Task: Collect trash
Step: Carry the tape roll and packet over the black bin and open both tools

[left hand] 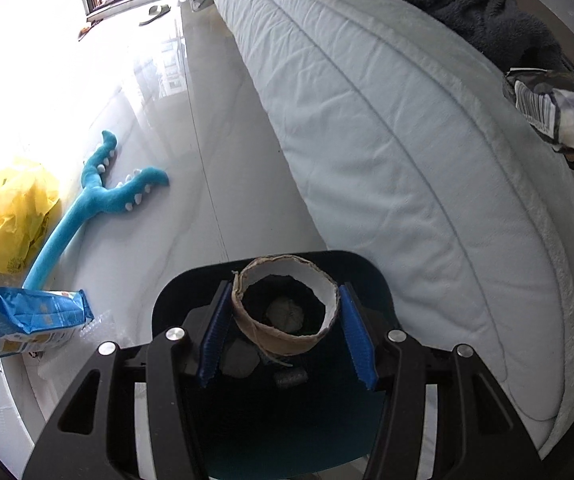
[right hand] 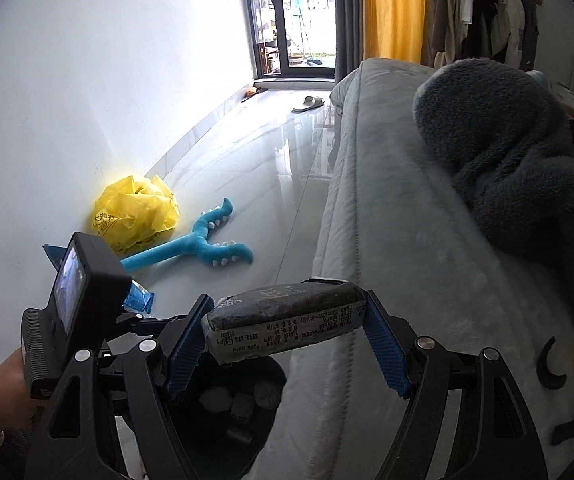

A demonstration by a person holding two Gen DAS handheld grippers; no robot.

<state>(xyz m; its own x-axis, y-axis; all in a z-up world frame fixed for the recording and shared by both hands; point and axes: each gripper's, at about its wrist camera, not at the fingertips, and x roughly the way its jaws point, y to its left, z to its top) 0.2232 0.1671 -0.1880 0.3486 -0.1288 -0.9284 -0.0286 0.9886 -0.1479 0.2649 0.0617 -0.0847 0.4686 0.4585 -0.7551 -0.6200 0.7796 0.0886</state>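
My left gripper (left hand: pixel 285 312) is shut on a cardboard tube (left hand: pixel 287 308) and holds it right above a black trash bin (left hand: pixel 371 280) beside the bed. Crumpled paper lies inside the bin. My right gripper (right hand: pixel 287 320) is shut on a dark grey printed packet (right hand: pixel 283 316), held above the same bin (right hand: pixel 271 380). A blue snack wrapper (left hand: pixel 27 320) lies on the floor at the left, and also shows in the right wrist view (right hand: pixel 139 296). A crumpled yellow plastic bag (left hand: pixel 11 212) (right hand: pixel 135 212) sits by the wall.
A blue plush toy (left hand: pixel 87 204) (right hand: pixel 195 248) lies on the glossy floor next to the yellow bag. The bed with a pale quilt (left hand: pixel 407 160) fills the right, with a dark fleece blanket (right hand: pixel 507 140) on it. A slipper (right hand: pixel 307 103) lies near the balcony door.
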